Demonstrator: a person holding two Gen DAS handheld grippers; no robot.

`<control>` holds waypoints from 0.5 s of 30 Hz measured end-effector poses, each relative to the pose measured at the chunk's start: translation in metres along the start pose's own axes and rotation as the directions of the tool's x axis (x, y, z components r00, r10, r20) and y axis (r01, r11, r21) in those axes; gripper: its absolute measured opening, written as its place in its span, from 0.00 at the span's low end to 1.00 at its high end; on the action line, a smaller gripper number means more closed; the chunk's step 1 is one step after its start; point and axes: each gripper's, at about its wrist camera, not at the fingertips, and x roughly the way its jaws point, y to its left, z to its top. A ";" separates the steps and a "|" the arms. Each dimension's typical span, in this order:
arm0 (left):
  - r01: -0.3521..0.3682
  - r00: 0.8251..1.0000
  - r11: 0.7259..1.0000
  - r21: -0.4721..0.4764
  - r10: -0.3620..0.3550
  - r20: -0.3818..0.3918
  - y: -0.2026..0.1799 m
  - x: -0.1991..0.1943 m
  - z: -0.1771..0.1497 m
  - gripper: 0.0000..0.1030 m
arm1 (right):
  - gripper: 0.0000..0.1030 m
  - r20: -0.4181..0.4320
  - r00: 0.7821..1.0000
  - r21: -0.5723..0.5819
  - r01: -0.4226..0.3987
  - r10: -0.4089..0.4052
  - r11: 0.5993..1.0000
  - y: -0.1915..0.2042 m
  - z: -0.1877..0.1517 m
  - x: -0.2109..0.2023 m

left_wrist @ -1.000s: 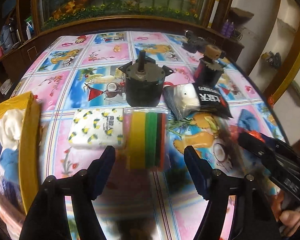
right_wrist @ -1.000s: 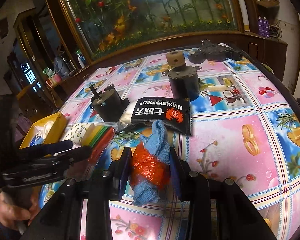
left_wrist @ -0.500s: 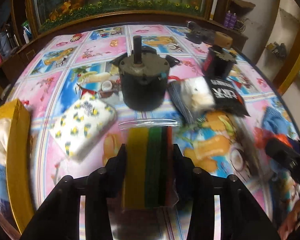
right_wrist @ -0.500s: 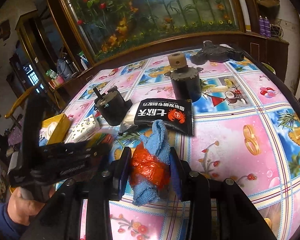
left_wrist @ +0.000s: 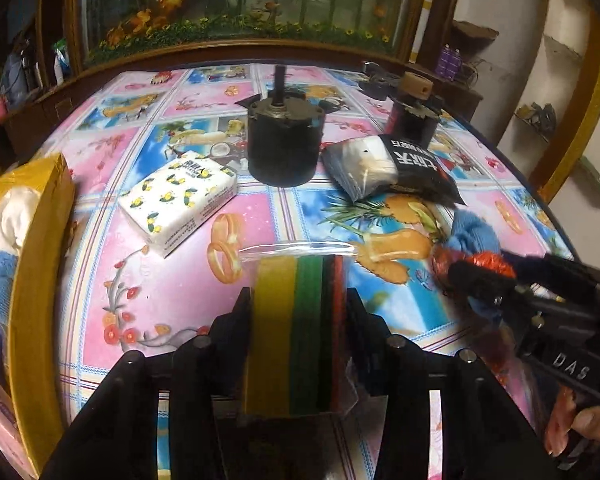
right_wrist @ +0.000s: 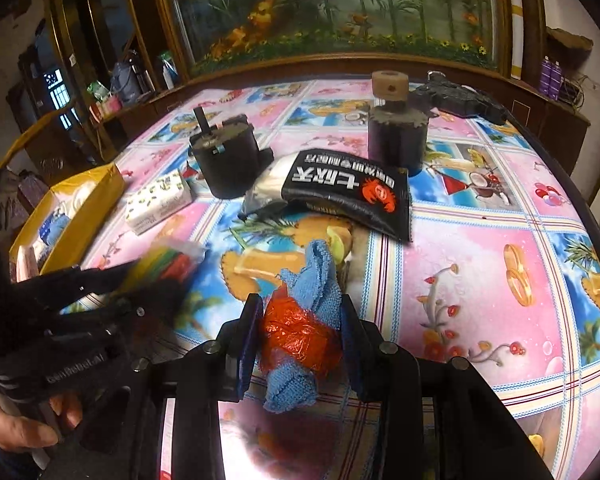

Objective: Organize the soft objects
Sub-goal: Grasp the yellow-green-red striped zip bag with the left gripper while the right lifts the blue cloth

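Note:
My left gripper [left_wrist: 298, 306] is shut on a clear-wrapped pack of yellow, green and red sponge cloths [left_wrist: 296, 320], held above the table. My right gripper [right_wrist: 298, 322] is shut on a blue cloth wrapped in red plastic [right_wrist: 300, 332]. That bundle also shows in the left wrist view [left_wrist: 474, 250], and the sponge pack shows blurred in the right wrist view [right_wrist: 164, 260]. A yellow box [left_wrist: 36, 280] holding soft things sits at the left. A lemon-print tissue pack [left_wrist: 178, 198] lies on the table.
A black motor [left_wrist: 284, 144] and a second motor with a tan cap [left_wrist: 412, 112] stand at the middle and back. A black snack bag [left_wrist: 396, 170] lies between them. A dark tool [right_wrist: 456, 98] lies at the far edge. The floral tablecloth [right_wrist: 480, 280] covers the table.
My left gripper closed on the sponge pack and lifted it toward me. The tissue pack shifted and turned. My right gripper kept its hold on the cloth bundle.

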 end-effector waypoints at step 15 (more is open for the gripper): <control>-0.101 0.993 0.990 0.098 0.106 -0.049 -0.015 0.010 0.003 0.70 | 0.40 -0.023 0.998 -0.047 0.060 -0.061 0.997 0.008 -0.004 0.008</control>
